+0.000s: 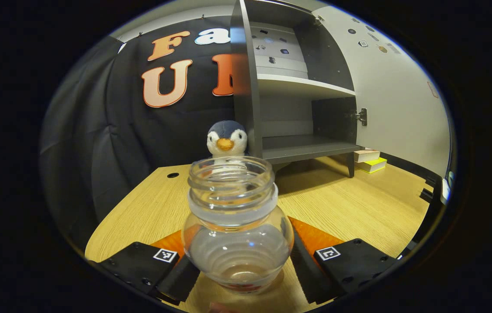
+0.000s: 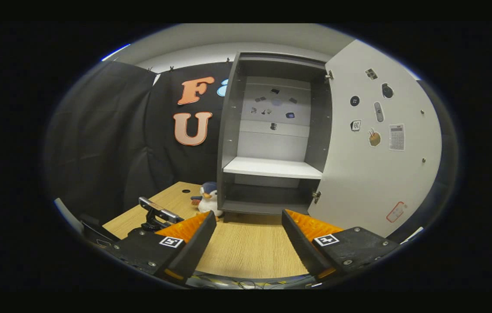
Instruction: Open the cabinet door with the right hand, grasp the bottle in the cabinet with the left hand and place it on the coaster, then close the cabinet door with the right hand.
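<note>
Bottle (image 1: 237, 226): clear, lidless, upright on counter (image 1: 350, 204), between left hand-held gripper (image 1: 239, 271) fingers, contact unclear. Right hand-held gripper (image 2: 248, 243): wide, holding nothing. Cabinet door (image 2: 376, 148): open. Penguin toy (image 1: 227, 139) beside cabinet (image 1: 298, 87).

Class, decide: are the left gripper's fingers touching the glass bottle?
Cannot tell. In the left gripper view the bottle sits between the left gripper's fingers, but its curved, clear wall hides whether either finger presses on it.
</note>
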Motion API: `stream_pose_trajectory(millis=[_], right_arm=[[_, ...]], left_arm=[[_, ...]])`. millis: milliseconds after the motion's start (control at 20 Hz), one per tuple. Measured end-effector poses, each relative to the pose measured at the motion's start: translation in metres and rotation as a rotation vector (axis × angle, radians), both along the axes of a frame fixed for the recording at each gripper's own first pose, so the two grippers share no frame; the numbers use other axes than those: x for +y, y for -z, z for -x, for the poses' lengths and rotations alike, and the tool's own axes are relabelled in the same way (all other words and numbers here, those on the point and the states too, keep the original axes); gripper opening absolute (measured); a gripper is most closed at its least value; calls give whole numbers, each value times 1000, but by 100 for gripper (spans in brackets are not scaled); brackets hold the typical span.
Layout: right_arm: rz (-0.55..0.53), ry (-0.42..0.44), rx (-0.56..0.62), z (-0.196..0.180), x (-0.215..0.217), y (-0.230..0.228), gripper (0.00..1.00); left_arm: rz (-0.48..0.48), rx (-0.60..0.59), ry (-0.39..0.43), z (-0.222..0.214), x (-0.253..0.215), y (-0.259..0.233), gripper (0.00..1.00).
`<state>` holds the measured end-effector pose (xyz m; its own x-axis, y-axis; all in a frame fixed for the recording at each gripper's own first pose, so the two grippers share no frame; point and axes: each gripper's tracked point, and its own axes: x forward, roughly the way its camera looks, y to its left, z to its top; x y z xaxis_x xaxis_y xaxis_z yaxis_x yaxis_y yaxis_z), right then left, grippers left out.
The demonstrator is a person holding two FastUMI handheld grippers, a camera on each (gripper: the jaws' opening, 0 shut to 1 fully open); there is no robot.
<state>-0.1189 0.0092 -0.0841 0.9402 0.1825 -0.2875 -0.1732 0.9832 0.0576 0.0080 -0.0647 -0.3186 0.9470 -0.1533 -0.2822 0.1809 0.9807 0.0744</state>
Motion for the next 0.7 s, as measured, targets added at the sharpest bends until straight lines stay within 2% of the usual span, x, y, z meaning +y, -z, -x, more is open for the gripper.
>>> stream_pose_trajectory(millis=[700], right_arm=[[-8,-26,4,-6,6,-3,94]], left_arm=[[16,-59,-9,-11,5,-30,100]])
